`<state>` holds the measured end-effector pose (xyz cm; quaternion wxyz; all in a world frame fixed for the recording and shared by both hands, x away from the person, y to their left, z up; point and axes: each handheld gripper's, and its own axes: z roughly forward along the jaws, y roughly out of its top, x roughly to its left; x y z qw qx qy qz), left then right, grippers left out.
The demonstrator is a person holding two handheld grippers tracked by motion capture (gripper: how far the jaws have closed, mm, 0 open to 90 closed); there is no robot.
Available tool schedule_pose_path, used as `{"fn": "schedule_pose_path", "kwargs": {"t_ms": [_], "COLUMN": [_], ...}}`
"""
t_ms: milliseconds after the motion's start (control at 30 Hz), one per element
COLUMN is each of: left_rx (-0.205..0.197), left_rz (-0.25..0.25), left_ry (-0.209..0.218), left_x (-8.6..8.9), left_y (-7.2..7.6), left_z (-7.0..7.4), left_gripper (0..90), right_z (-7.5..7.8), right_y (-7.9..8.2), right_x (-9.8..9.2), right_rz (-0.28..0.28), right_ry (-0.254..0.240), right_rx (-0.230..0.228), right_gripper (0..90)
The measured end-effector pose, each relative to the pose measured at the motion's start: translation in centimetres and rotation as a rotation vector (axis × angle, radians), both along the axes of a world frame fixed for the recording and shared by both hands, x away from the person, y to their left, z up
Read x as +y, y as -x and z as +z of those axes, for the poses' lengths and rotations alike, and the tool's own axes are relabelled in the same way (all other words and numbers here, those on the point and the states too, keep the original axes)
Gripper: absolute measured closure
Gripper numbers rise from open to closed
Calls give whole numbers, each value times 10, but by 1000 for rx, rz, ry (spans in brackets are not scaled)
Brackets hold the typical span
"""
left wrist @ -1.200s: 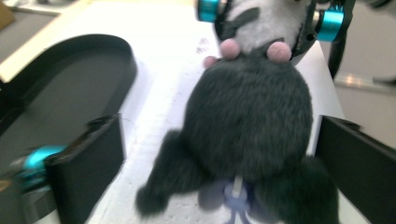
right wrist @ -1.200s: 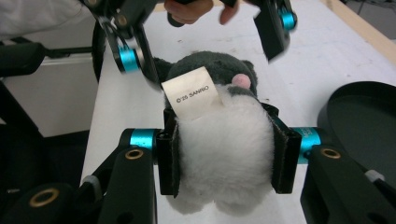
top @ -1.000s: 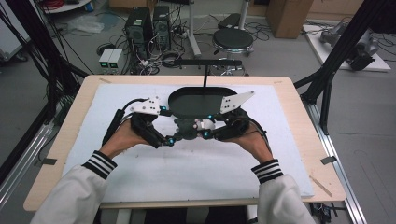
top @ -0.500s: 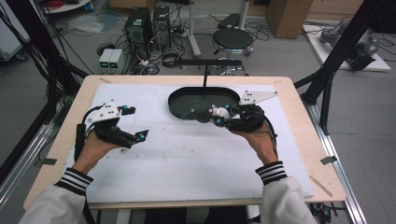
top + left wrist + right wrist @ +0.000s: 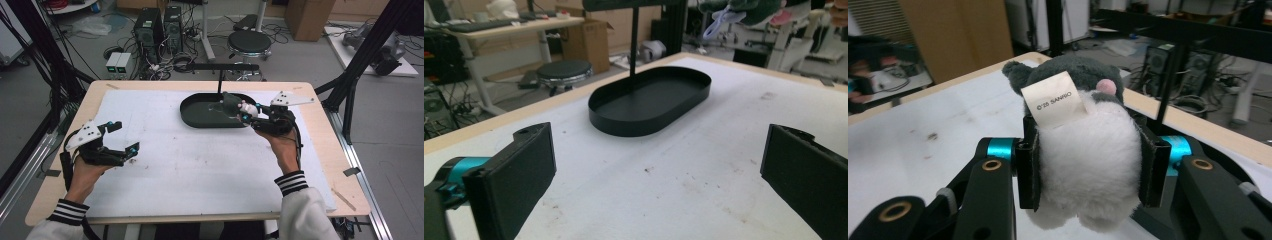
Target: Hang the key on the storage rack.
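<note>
A small grey and white plush toy (image 5: pixel 1087 145) with a paper tag (image 5: pixel 1053 100) is clamped between the jaws of my right gripper (image 5: pixel 1088 167). In the high view, the right gripper (image 5: pixel 246 113) holds the plush toy (image 5: pixel 235 106) just above the right end of a black oval tray (image 5: pixel 200 117). A thin black post with a crossbar (image 5: pixel 220 75) rises from the tray's far side. My left gripper (image 5: pixel 124 137) hovers open and empty near the table's left front. In its own view the left gripper (image 5: pixel 659 170) faces the tray (image 5: pixel 624 122) across bare mat.
A white mat (image 5: pixel 200 165) covers the wooden table (image 5: pixel 320 150). Black frame posts (image 5: pixel 360 60) stand at the right and left of the table. On the floor beyond the far edge are a stool (image 5: pixel 249 42), computer towers (image 5: pixel 159 25) and cables.
Both grippers were together at the tray's front. The left one has pulled away to the table's left front and stands open. The right one has shifted right with the plush toy in it.
</note>
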<state>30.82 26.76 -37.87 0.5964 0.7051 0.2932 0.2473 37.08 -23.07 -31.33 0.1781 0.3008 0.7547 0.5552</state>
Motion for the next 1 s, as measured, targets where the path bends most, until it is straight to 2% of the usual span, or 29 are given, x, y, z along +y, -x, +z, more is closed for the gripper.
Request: {"fn": "schedule_pose_path", "kwargs": {"t_ms": [333, 400, 600, 1000], "left_rx": [-30, -33, -31, -34], "left_rz": [71, 85, 114, 168], "left_ry": [30, 28, 51, 103], "left_x": [15, 17, 23, 34], "left_y": [20, 23, 30, 36], "left_z": [-20, -25, -37, -57], "left_gripper": [17, 17, 17, 17], "right_z": [4, 5, 9, 10], "right_y": [-1, -3, -4, -13], "right_x": [-13, -16, -19, -25], "right_rz": [-124, -128, -178, -269], "right_ry": [-5, -8, 17, 18], "right_rx": [-20, -11, -34, -35], "right_gripper": [554, 554, 554, 553]}}
